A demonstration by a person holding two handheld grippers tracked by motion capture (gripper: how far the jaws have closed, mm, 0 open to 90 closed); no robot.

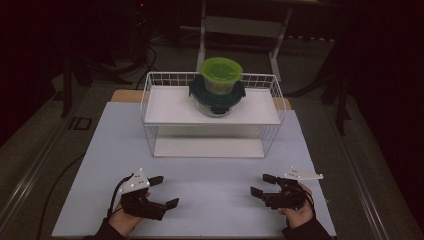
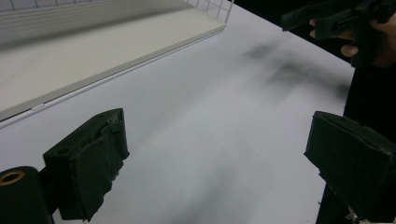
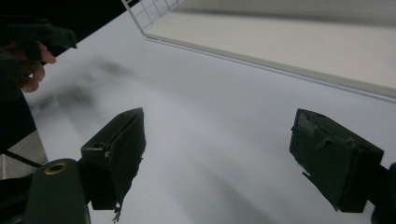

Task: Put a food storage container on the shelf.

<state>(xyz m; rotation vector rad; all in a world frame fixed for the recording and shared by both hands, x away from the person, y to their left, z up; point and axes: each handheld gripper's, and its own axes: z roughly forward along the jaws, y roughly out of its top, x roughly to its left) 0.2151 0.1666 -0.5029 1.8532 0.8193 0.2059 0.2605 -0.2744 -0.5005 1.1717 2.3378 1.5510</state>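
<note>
Gloom blurs stacked containers point(image 1: 218, 85) on rack point(image 1: 160, 107).

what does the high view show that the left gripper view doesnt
High view alone: the lime-green lidded round container stacked on a dark-teal-lidded clear container, on the upper shelf of the white wire rack, and the left gripper from outside. Left gripper view alone: a close look along that gripper's own black jaws, wide apart over bare tabletop. Both: the white table surface, the rack's lower white shelf board and the right gripper.
</note>
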